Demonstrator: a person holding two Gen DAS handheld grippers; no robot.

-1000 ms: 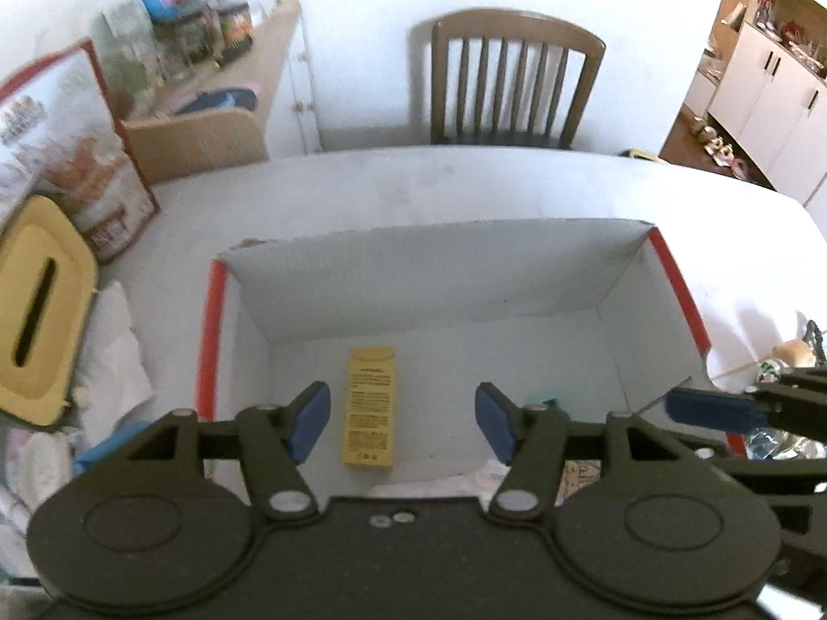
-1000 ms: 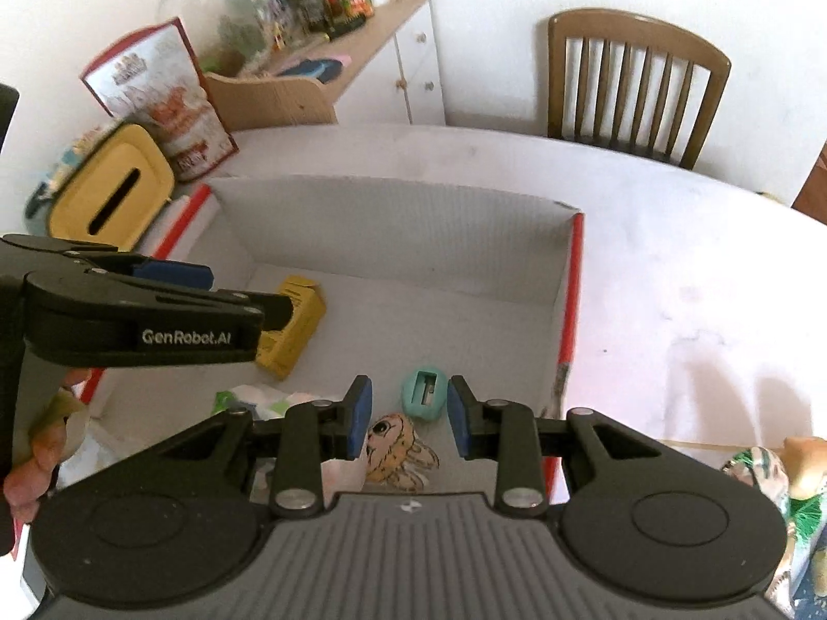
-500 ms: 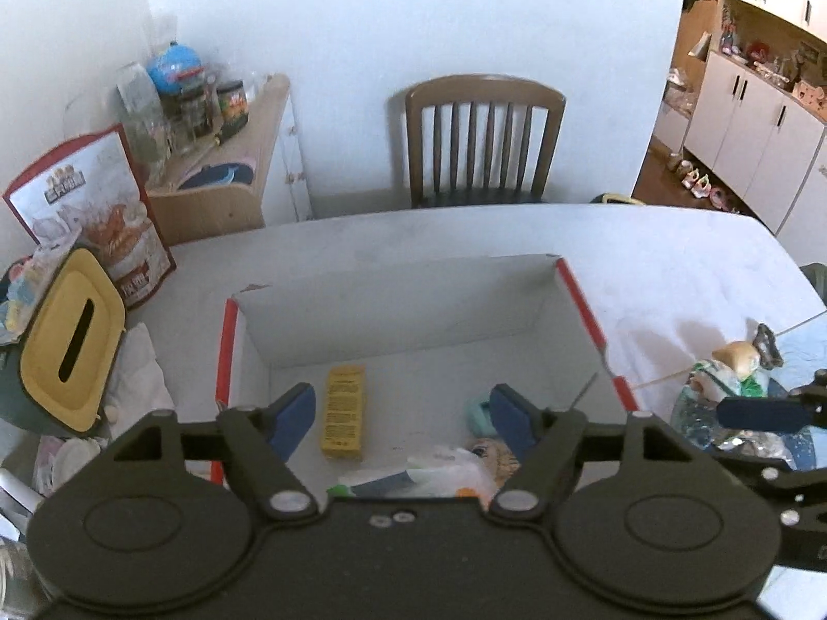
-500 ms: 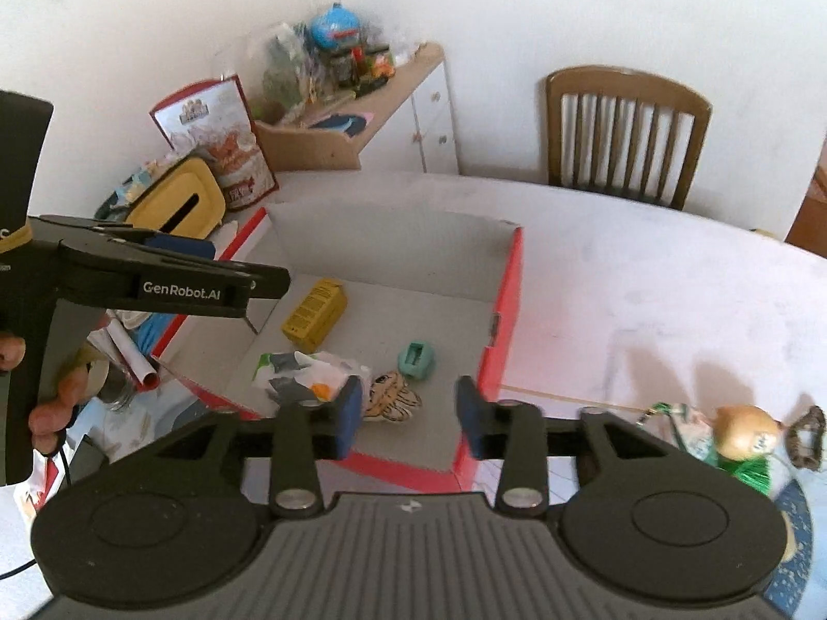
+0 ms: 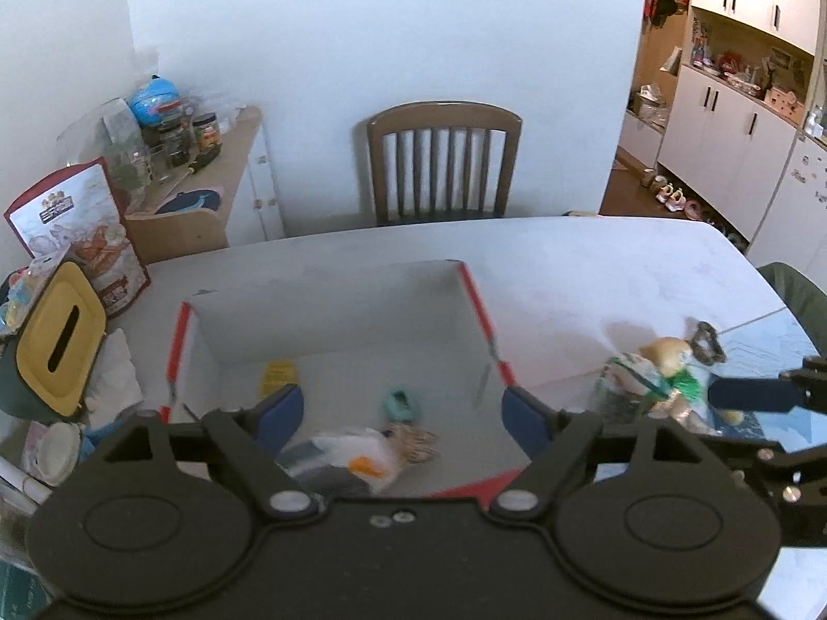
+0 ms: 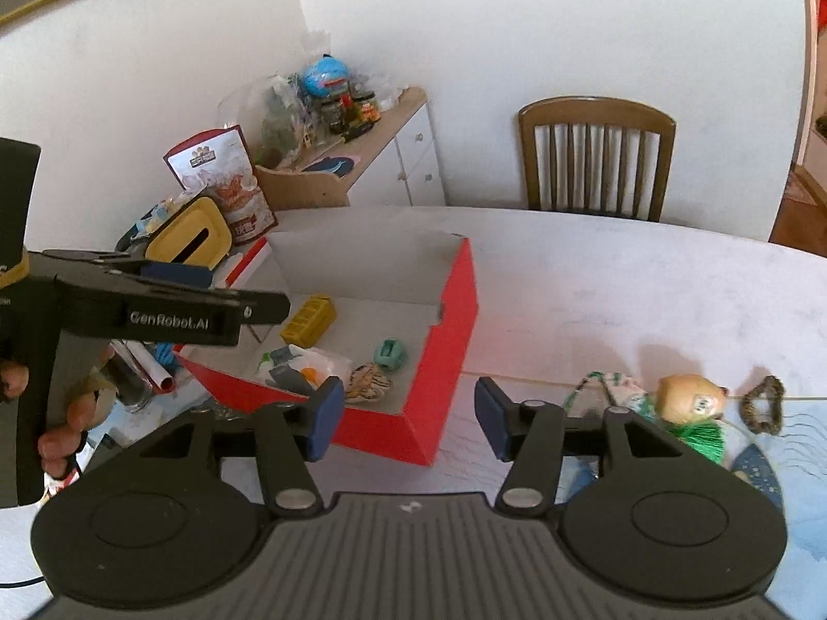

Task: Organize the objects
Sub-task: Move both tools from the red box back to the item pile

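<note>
Hovering over the near edge of the table [image 6: 594,279], both grippers hold nothing. The left gripper [image 5: 400,416] hangs above the red box [image 6: 444,361], its jaws just opened wide, with only air between the blue pads. The right gripper [image 6: 406,421] sits past the box's near right corner, its jaws also just opened, to about half their spread, and empty.

Inside the box lie a yellow pack [image 6: 307,318], a teal sharpener [image 6: 390,354], a striped toy [image 6: 369,382] and a crumpled wrapper [image 6: 300,367]. So part of the tidying looks done.

What seems left is the doll [image 6: 687,400], lying on the bare table outside the box, on its right side, with a green skirt and a dark ring [image 6: 765,403] at the far end of its cord. It lies roughly crosswise to the right gripper's fingers, head to the right, body and cord trailing left towards the box.

From the right gripper the doll is ahead and off to the right, fairly near; from the left gripper it is well apart, beyond the box wall and past the right gripper's own finger. My guess is the right hand is the natural one to go for it, swinging right and dropping onto the body, across the doll's length. The loose cord could drag or snag on the box edge during the carry.
</note>
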